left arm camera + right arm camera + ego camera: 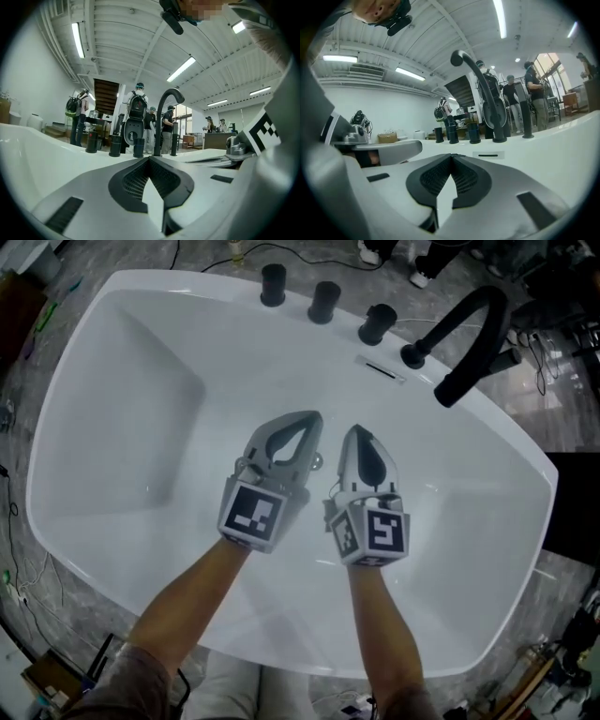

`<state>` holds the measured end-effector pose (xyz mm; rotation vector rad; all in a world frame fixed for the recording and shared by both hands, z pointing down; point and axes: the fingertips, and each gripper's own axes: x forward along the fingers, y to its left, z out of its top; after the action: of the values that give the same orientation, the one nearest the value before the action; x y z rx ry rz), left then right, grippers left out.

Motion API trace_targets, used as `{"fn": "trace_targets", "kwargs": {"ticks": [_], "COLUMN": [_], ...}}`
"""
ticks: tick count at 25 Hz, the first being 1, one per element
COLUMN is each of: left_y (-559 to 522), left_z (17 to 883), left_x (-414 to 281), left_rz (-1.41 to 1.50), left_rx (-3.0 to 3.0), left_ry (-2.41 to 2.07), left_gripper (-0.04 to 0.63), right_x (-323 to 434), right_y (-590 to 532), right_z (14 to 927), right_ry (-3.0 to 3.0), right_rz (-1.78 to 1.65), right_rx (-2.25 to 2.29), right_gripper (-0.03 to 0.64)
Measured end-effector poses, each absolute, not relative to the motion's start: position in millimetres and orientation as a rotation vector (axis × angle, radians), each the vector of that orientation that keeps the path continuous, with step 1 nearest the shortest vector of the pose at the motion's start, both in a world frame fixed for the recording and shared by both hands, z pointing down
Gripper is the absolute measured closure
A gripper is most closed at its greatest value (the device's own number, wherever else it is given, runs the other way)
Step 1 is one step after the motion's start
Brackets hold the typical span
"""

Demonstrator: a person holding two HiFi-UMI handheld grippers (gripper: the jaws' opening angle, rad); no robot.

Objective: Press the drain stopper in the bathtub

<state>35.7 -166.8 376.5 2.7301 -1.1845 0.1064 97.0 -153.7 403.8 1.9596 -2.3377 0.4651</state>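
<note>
I look down into a white bathtub. Both grippers hover side by side over its middle, pointing toward the tap side. My left gripper is shut, its jaws meeting at the tip with nothing held. My right gripper is also shut and empty. A small shiny round part, perhaps the drain stopper, peeks out between them, mostly hidden by the left gripper. Neither gripper view shows the drain.
A black curved faucet spout and three black knobs stand on the far rim, with a dark overflow slot below. Several people stand beyond the tub. Cables lie on the floor.
</note>
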Motion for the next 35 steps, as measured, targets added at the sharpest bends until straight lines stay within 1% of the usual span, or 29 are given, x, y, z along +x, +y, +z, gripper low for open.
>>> {"fn": "trace_targets", "kwargs": {"ticks": [9, 18, 26, 35], "left_y": [-167, -152, -145, -141], "left_z": [444, 500, 542, 582], "left_x": [28, 20, 13, 15], "left_rz": [0.092, 0.097, 0.116, 0.134], "left_rx": [2.701, 2.653, 2.637, 2.605], "left_ry": [-1.208, -1.214, -1.222, -1.215], "left_gripper": [0.594, 0.594, 0.594, 0.594], "right_x": [85, 92, 98, 99], "right_y": [-160, -174, -158, -137], "right_z": [501, 635, 746, 844], "right_ry": [-2.304, -2.114, -1.959, -1.828], "right_rz": [0.469, 0.656, 0.790, 0.912], "right_rx": [1.824, 1.710, 1.567, 1.413], "right_gripper": [0.618, 0.618, 0.618, 0.618]}}
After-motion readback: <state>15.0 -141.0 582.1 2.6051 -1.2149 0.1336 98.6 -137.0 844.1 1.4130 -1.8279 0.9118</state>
